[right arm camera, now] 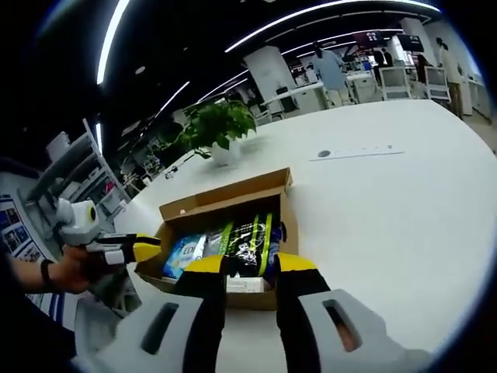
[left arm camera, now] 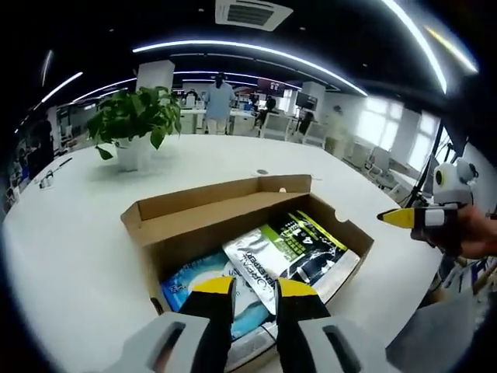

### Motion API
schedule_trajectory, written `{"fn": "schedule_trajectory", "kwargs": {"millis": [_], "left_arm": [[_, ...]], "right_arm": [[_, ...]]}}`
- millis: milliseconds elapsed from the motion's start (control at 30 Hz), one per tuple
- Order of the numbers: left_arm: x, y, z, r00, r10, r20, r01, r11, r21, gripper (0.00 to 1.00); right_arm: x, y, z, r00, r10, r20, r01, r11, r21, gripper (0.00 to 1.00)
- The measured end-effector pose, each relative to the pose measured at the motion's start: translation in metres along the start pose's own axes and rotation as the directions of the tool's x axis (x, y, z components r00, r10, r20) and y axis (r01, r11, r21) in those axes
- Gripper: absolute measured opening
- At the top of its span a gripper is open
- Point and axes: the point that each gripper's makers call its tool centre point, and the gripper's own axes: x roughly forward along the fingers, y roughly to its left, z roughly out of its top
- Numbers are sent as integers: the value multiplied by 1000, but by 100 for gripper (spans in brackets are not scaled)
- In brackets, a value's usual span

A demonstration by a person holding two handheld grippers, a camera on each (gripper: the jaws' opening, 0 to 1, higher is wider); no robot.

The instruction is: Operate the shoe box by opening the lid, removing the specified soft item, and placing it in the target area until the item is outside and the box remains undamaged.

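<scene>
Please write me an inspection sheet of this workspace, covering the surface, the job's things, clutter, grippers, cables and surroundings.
Surface: large round white table, mostly bare.
Job's things: brown cardboard shoe box with its lid folded back, standing open; inside lie a blue soft packet, a white-and-green packet and a black-and-green packet.
Clutter: green leafy plant in a white pot beyond the box.
Grippers: left gripper open, poised over the box's near edge; right gripper open, just short of the box; neither holds anything.
Cables: nothing seen.
Surroundings: open office with ceiling light strips, desks, chairs and people standing far off.
</scene>
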Motion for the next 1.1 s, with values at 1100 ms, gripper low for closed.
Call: {"fn": "schedule_trajectory", "kwargs": {"millis": [1100], "left_arm": [[63,3,-43,962,-94,-255,62,990,-129,19]], "right_arm": [[-9,13,-16,1000,-8,6,8,999,-39,25]]}}
